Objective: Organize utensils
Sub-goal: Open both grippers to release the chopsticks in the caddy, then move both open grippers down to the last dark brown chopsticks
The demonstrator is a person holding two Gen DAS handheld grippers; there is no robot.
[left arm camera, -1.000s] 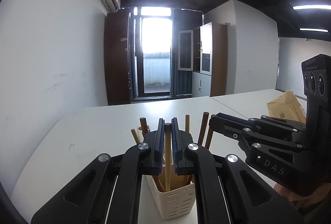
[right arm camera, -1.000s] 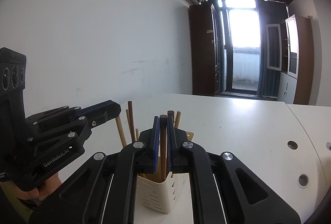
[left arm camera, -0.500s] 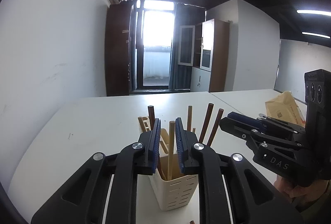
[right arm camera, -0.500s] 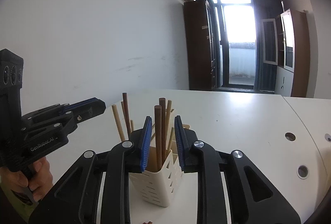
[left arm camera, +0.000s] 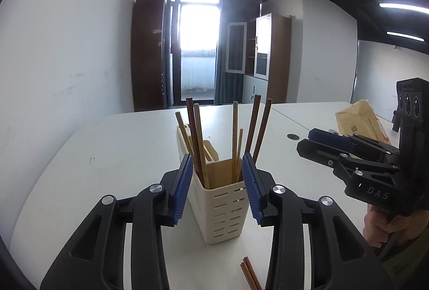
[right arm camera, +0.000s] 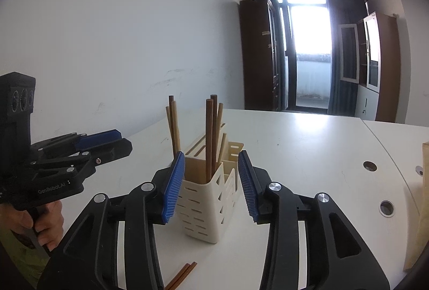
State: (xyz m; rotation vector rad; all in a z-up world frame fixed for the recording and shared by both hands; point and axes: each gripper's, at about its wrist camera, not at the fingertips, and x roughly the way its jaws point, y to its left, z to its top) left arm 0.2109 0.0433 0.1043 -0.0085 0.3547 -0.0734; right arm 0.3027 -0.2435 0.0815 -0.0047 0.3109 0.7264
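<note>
The white table [left arm camera: 112, 156] spreads out under me toward the bright balcony door, and a brown paper package [left arm camera: 356, 123] lies on it far off to my right. In the middle of the table stands the cream slotted utensil holder [left arm camera: 222, 212], upright, split into compartments, with light and dark chopsticks [left arm camera: 198, 140] poking up out of it at loose angles. My left gripper [left arm camera: 217, 188] sits just in front of the holder; its jaws have just been opening and now stand apart, blue pads [left arm camera: 182, 190] flanking the near compartment's corner without pressing on anything I can see. My right gripper [right arm camera: 211, 185] is in the same posture from the other side: its jaws have also just been opening, the pads clear of the dark chopstick [right arm camera: 209, 140] that stands in the compartment between them. Each of my hands shows in the other's view, wrapped round its handle. On the table just short of the holder lies a pair of dark brown chopsticks [left arm camera: 249, 274], side by side, partly hidden behind my left gripper's frame.
</note>
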